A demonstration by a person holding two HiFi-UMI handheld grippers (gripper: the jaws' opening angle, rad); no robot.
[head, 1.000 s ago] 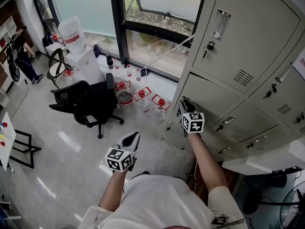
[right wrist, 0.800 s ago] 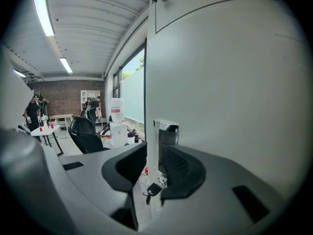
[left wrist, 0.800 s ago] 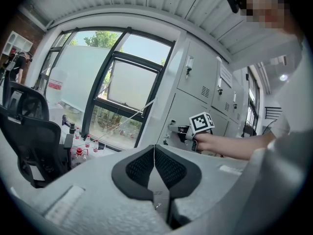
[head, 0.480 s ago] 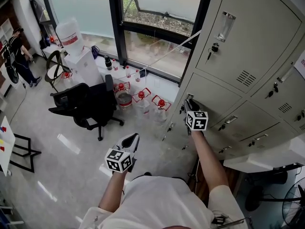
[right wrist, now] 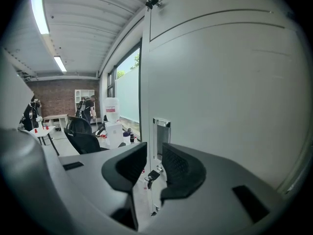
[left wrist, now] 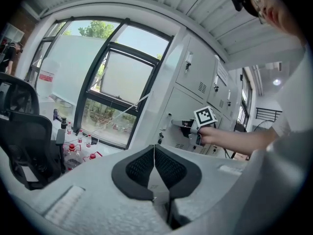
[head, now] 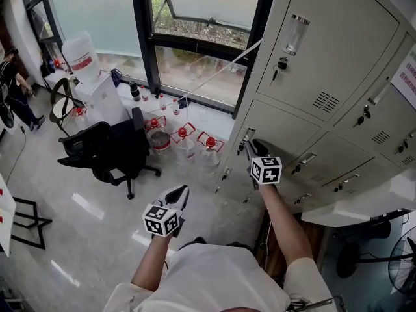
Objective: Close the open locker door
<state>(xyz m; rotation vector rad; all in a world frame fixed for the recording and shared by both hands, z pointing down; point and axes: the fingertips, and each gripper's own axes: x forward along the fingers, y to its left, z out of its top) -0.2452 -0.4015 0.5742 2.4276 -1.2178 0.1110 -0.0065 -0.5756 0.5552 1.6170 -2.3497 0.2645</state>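
Right gripper (right wrist: 154,156): jaws apart at locker door (right wrist: 220,97) edge, key (right wrist: 152,174) seen between them. Left gripper (left wrist: 154,153): jaws together, empty.

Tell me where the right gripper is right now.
The right gripper is right of centre in the head view, at the left edge of a grey locker door, close to its key and recessed handle; its jaws stand apart.

Lockers (head: 305,51) are showing pale grey-beige throughout, the locker door (head: 279,132) matching. Left gripper (head: 182,190) and right gripper (head: 252,147) are each carrying a cube patterned in black-and-white squares, with jaws looking black. Office chair (head: 104,151) is sitting black on a pale grey, glossy floor (head: 78,220). Window frame (head: 140,31) is running black. Bottles (head: 182,135) are wearing red caps. The person's shirt (head: 208,281) is showing white.
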